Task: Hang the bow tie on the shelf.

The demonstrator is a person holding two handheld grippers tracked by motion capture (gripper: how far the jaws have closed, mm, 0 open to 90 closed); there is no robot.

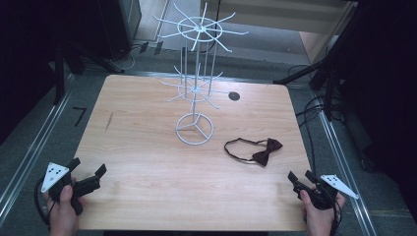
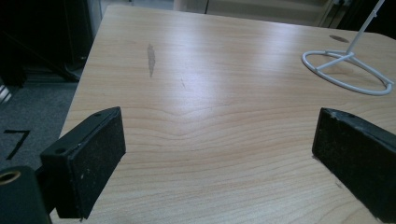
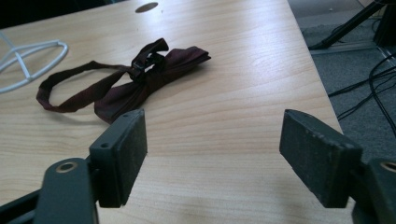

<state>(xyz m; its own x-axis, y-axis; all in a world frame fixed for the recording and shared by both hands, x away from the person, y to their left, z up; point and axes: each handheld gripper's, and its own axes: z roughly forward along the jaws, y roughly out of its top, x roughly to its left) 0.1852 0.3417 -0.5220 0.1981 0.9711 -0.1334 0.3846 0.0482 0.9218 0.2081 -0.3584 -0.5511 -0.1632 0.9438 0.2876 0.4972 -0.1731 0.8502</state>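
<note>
Holding your left gripper [image 1: 90,176] and right gripper [image 1: 302,178] empty with jaws spread at the near table [image 1: 147,147] corners, you should probably bring the right one to the bow tie [image 1: 260,151] lying right of the wire rack [image 1: 195,129] and pinch its knot squarely.

wooden table [image 1: 142,147], white wire rack [image 1: 195,129], bow tie [image 1: 265,151]

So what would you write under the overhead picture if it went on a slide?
A person holds an open hand-held gripper in each hand (left, right) at a wooden table bearing a white wire rack and a dark bow tie.
</note>
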